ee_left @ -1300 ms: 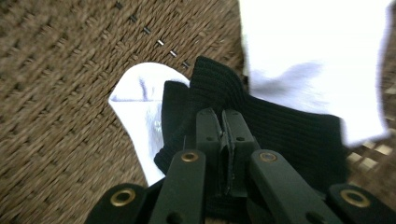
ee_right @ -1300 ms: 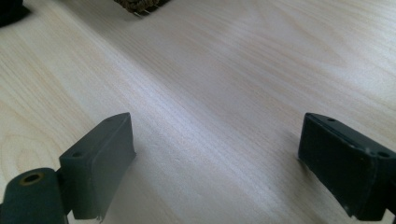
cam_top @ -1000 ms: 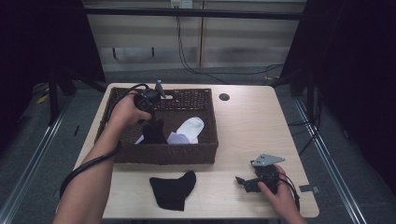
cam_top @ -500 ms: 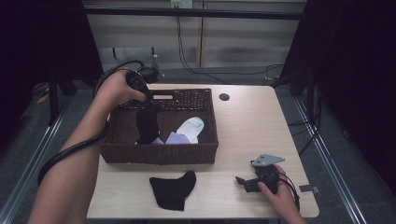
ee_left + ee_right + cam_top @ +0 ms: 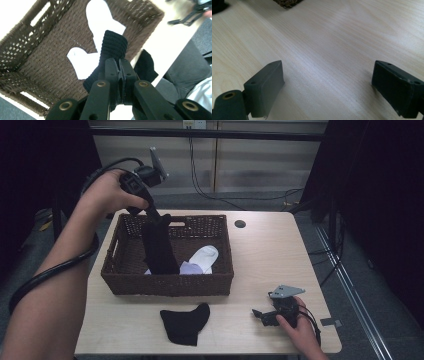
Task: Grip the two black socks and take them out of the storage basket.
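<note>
1. Fingers of the left gripper (image 5: pixel 156 215) are pressed together on the cuff of a black sock (image 5: pixel 159 247), which hangs lengthwise from them above the basket; the left gripper view shows both black jaws clamped on the ribbed cuff (image 5: pixel 113 46). Fingers of the right gripper (image 5: pixel 264 316) stand spread wide, nothing between them, low over bare wood.
2. Table (image 5: pixel 260 250): light wood top, carrying all items listed below.
3. Basket (image 5: pixel 167 284): dark brown wicker, rectangular, handle slots in the end walls, on the left half of the table.
4. Black sock, held: upper end raised above the basket's far rim, lower end down inside the basket near its front wall.
5. Second black sock (image 5: pixel 185 322): flat on the table, just in front of the basket, apart from it.
6. White sock (image 5: pixel 205 257): lying on the basket floor, right of the hanging sock.
7. Pale lilac piece of cloth (image 5: pixel 190 268): in the basket, touching the white sock.
</note>
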`<state>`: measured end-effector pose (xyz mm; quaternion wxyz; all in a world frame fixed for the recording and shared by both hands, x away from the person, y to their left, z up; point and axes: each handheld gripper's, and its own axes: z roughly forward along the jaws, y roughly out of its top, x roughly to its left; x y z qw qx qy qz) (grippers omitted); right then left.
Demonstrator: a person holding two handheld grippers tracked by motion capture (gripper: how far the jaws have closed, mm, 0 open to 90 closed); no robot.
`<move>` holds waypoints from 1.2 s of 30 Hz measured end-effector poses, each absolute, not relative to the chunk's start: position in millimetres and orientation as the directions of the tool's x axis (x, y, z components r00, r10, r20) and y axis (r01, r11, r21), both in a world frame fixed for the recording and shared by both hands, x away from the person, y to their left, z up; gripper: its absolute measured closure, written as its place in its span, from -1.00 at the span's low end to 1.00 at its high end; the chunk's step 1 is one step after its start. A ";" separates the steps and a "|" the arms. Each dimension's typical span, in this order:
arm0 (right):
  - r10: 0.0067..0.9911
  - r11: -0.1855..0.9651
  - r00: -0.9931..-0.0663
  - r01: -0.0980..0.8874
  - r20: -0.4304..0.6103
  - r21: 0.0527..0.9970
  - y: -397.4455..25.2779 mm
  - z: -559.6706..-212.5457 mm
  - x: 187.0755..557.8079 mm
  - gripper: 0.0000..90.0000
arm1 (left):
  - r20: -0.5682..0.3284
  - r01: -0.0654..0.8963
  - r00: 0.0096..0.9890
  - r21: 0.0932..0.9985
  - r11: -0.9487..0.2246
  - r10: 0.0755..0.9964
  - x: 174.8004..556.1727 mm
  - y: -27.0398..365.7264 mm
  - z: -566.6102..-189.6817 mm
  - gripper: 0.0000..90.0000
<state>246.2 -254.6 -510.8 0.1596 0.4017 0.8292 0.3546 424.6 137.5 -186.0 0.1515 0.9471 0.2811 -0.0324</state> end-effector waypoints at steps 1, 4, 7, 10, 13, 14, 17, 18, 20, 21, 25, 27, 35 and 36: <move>0.779 0.426 -0.627 0.553 0.020 0.716 -254.6 -510.8 246.2 -0.78 | -0.140 0.536 0.844 0.275 -0.798 0.518 420.8 137.7 -179.9 0.93; 0.779 0.427 -0.627 0.551 0.018 0.717 -254.7 -510.9 246.2 -0.78 | -0.137 0.526 0.850 0.281 -0.803 0.509 410.0 138.7 -163.2 0.93; 0.780 0.426 -0.626 0.552 0.019 0.717 -254.5 -511.0 246.1 -0.78 | -0.124 0.521 0.852 0.286 -0.804 0.509 399.4 140.7 -145.3 0.93; 0.780 0.425 -0.625 0.553 0.020 0.716 -254.5 -510.8 246.0 -0.78 | -0.122 0.507 0.861 0.296 -0.809 0.494 388.3 142.6 -126.0 0.93; 0.780 0.426 -0.625 0.553 0.019 0.716 -254.5 -510.9 246.1 -0.78 | -0.129 0.489 0.871 0.310 -0.815 0.474 374.3 145.3 -101.9 0.93; 0.780 0.426 -0.625 0.553 0.019 0.716 -254.5 -510.9 246.1 -0.78 | -0.129 0.489 0.871 0.310 -0.815 0.474 374.3 145.3 -101.9 0.93; 0.781 0.424 -0.625 0.552 0.020 0.718 -254.3 -511.1 246.1 -0.78 | -0.138 0.469 0.883 0.320 -0.824 0.449 361.2 148.2 -87.2 0.93; 0.781 0.424 -0.625 0.552 0.020 0.718 -254.3 -511.1 246.1 -0.78 | -0.138 0.469 0.883 0.320 -0.824 0.449 361.2 148.2 -87.2 0.93; 0.780 0.424 -0.625 0.552 0.020 0.718 -254.3 -511.1 246.1 -0.78 | -0.144 0.459 0.888 0.325 -0.827 0.436 355.7 148.9 -84.8 0.93; 0.780 0.424 -0.625 0.552 0.020 0.718 -254.3 -511.1 246.1 -0.78 | -0.146 0.448 0.894 0.329 -0.831 0.424 353.4 148.7 -85.2 0.93; 0.782 0.424 -0.623 0.556 0.021 0.715 -254.3 -510.9 246.0 -0.78 | -0.181 0.418 0.908 0.340 -0.843 0.377 345.1 143.5 -106.2 0.92; 0.782 0.424 -0.623 0.555 0.020 0.715 -254.2 -510.8 246.0 -0.78 | -0.195 0.405 0.913 0.330 -0.853 0.358 340.5 138.1 -123.9 0.92; 0.783 0.421 -0.621 0.555 0.021 0.717 -254.0 -510.9 246.3 -0.78 | -0.226 0.405 0.910 0.311 -0.860 0.347 339.2 116.6 -223.3 0.91; 0.783 0.421 -0.621 0.555 0.021 0.717 -254.0 -510.9 246.2 -0.78 | -0.228 0.402 0.911 0.299 -0.865 0.344 341.7 114.7 -234.7 0.91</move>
